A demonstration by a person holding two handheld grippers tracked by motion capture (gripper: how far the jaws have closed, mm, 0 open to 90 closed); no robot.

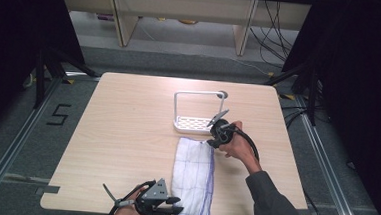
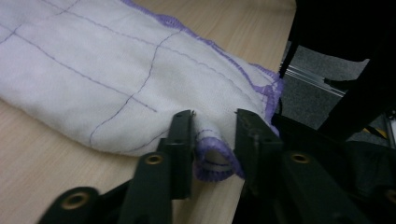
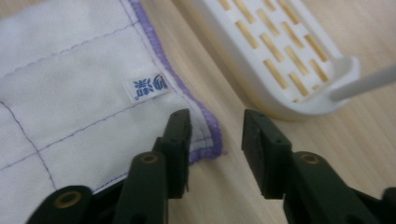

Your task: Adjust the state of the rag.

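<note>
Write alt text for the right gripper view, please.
Open claw of the right gripper, low over a wooden table, jaws apart at the purple-hemmed corner of a white cloth with a small printed label. A white slotted rack lies just beyond.

Folded white cloth point(image 1: 192, 178) on wood table point(image 1: 122, 133), L gripper point(image 1: 172, 206) near end, R gripper point(image 1: 211, 140) far corner, white rack point(image 1: 197, 110) behind.

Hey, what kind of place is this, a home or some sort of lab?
Most likely a lab or recording workspace, not a home. A bare wooden table stands between dark curtains, loose cables trail across the floor, and a number is taped on the floor beside a metal rail.
</note>
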